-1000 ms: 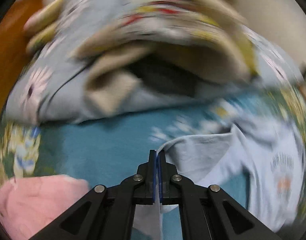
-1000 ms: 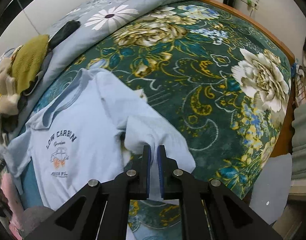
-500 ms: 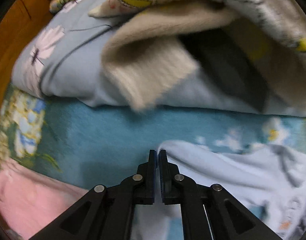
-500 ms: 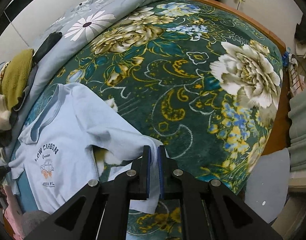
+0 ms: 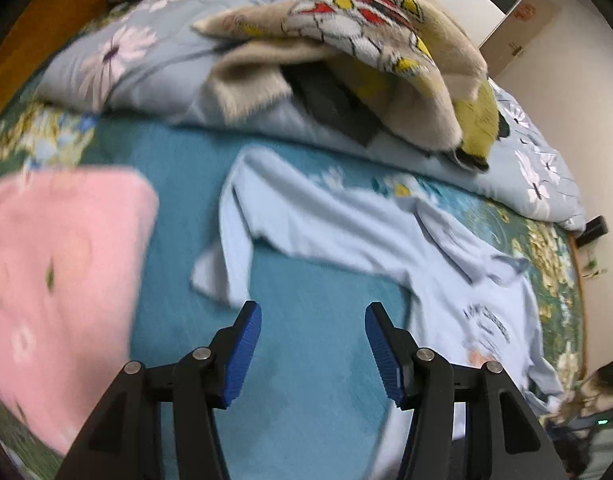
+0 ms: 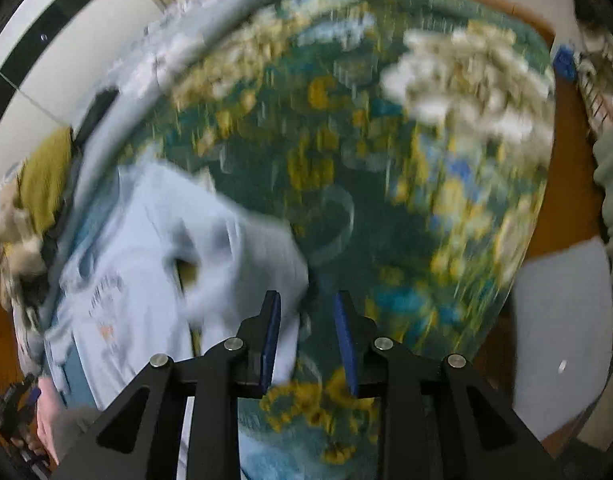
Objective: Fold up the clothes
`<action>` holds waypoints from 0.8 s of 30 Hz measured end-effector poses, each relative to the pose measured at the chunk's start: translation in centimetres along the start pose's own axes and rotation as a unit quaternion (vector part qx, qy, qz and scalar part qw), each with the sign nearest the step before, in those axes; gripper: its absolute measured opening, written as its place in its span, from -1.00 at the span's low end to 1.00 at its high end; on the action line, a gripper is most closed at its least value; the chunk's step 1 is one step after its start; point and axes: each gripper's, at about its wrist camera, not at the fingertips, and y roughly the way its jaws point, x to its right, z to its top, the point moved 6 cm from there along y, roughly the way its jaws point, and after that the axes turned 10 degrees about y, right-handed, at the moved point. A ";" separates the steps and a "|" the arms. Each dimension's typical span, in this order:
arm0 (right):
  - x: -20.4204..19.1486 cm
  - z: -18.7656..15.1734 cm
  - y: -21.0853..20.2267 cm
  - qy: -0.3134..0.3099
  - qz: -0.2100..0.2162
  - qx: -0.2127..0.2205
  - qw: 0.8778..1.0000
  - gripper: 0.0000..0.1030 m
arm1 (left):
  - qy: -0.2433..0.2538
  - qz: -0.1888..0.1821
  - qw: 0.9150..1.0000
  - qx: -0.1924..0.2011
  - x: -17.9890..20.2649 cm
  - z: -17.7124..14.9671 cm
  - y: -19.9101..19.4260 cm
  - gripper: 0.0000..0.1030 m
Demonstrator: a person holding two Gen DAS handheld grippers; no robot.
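Light-blue t-shirt (image 5: 386, 236) lies spread on the floral bed cover (image 6: 386, 200), sleeve toward pink garment (image 5: 58, 280). Left hand-held gripper (image 5: 312, 320) has its jaws wide apart, holding nothing. Right hand-held gripper (image 6: 306, 320) is parted too, with the shirt edge just beside its left finger; view blurred. Clothes pile (image 5: 366, 60) sits on grey quilt (image 5: 146, 52).

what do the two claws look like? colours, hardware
Both match: the left claw and right claw have matte black angular linkage arms with triangular cut-outs and round silver pivot pins. The fingers carry blue ribbed pads on their inner faces. No cables, markings or sleeves visible.
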 end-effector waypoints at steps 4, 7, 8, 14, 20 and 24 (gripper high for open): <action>-0.6 -3.0 3.1 -0.004 -0.005 -0.047 0.999 -0.45 | 0.001 -0.014 1.000 0.001 1.9 -1.2 -0.8 0.13; -1.0 -4.5 4.5 0.003 -0.001 -0.065 0.998 -0.45 | 0.006 -0.019 1.000 0.011 2.8 -1.0 -2.0 0.13; -1.1 -4.6 4.5 0.008 0.004 -0.062 0.998 -0.46 | 0.009 -0.016 1.000 0.014 2.8 -0.9 -2.5 0.13; 0.5 -2.6 3.0 0.017 0.012 -0.037 0.999 -0.96 | 0.008 -0.004 1.000 0.028 2.8 -0.4 -4.0 0.13; 4.5 6.4 -2.5 -0.054 -0.093 0.065 0.992 -0.96 | 0.008 0.014 1.000 0.025 2.7 -0.1 -3.8 0.13; 7.5 13.8 -6.5 -0.084 -0.174 0.139 0.971 -0.96 | 0.013 0.022 1.000 0.016 3.5 0.2 -2.9 0.13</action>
